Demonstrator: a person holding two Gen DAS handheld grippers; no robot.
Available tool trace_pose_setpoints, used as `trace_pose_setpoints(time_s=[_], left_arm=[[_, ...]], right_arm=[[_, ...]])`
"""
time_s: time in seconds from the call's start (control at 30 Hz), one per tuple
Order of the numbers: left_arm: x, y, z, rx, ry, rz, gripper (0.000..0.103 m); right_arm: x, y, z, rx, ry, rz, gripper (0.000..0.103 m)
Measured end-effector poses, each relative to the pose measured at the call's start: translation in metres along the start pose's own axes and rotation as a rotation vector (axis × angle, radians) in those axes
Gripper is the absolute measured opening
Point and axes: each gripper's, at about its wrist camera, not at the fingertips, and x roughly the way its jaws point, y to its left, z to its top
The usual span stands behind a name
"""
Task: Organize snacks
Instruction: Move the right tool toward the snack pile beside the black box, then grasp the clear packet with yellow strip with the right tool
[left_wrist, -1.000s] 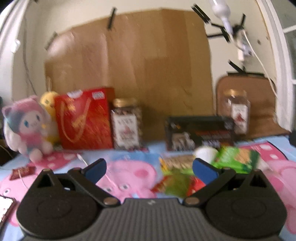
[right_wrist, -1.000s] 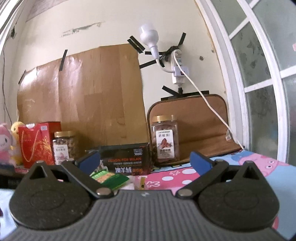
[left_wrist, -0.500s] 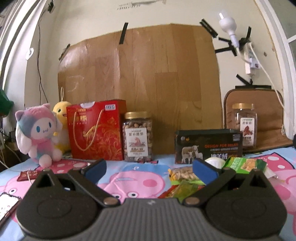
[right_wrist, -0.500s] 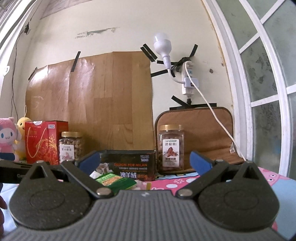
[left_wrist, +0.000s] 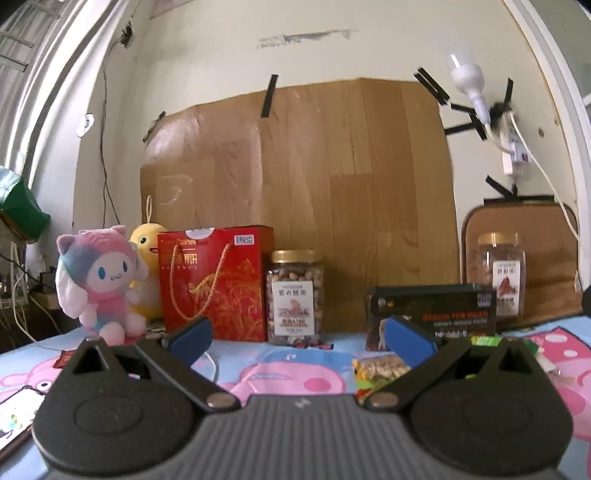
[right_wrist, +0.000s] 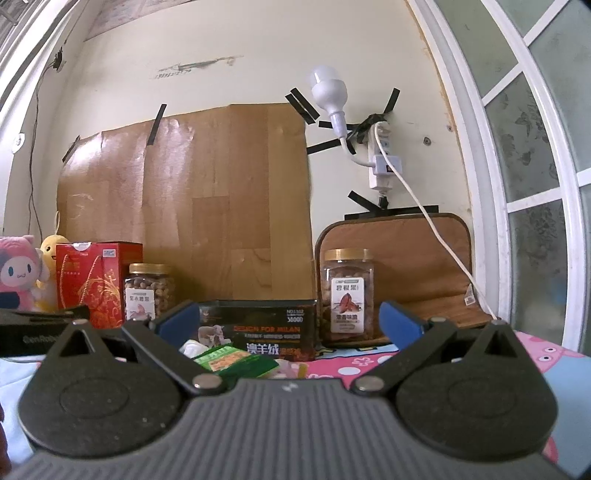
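Seemingly I had barely started: both the left gripper (left_wrist: 299, 336) and right gripper (right_wrist: 288, 322) held jaws open, empty; loose snack packets (right_wrist: 236, 360) lay unsorted at lower centre.

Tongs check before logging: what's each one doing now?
Left tongs: open, holding nothing.
Right tongs: open, holding nothing.

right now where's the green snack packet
In the right wrist view the green snack packet lies low at centre-left on the cartoon cloth, just in front of the dark box, beside a white wad.
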Motion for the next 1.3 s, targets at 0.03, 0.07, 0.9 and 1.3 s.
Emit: trace_pose_setpoints(time_s=[0.03,0.07,0.9,1.3], left_arm=[[0.001,0.002,0.0,-0.011,0.007,0.0,0.103],[0.003,0.003,0.001,-0.021,0.018,-0.003,0.103],[0.017,0.012,0.002,-0.057,0.123,-0.057,0.103],[0.022,0.019,0.003,-0.103,0.166,-0.102,0.103]], right_arm=[[0.0,-0.001,0.0,0.0,0.002,0.003,0.103],[0.001,0.0,0.0,0.0,0.004,0.004,0.103],[0.075,-0.012,0.014,0.126,0.301,0.26,0.083],[0.068,0.011,-0.005,0.092,0.539,0.437,0.026]])
